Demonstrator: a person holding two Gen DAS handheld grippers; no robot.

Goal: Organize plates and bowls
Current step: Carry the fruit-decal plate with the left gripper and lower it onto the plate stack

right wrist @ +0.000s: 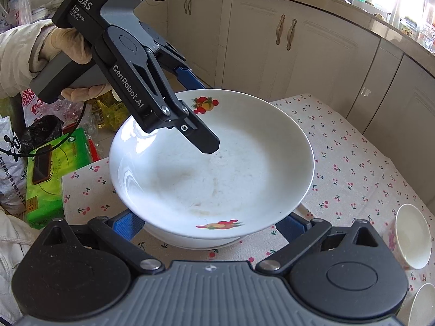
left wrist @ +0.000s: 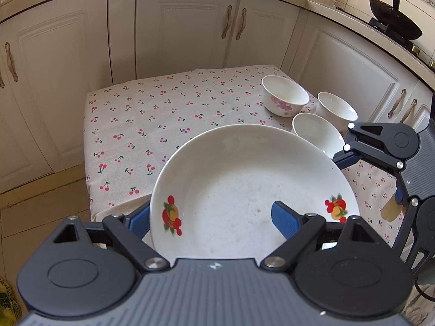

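Observation:
A white deep plate with fruit prints (left wrist: 239, 190) is held tilted above the cherry-print tablecloth (left wrist: 141, 119). My left gripper (left wrist: 210, 217) is shut on its near rim, one finger inside and one outside. In the right wrist view the same plate (right wrist: 217, 168) hovers just above a second white plate (right wrist: 195, 240) on the table. The left gripper (right wrist: 202, 140) clamps its far-left rim there. My right gripper (right wrist: 209, 226) is open, its blue fingers on either side below the plates, holding nothing. It also shows in the left wrist view (left wrist: 348, 148). Three white bowls (left wrist: 285, 99) (left wrist: 337, 110) (left wrist: 316, 133) stand at the right.
Cream kitchen cabinets (left wrist: 187, 30) surround the small table. A black wok (left wrist: 394, 20) sits on the stove at the far right. A green tissue pack (right wrist: 51, 174) and bags lie on the floor to the table's left. Two bowls (right wrist: 413, 239) (right wrist: 422, 304) show at the right.

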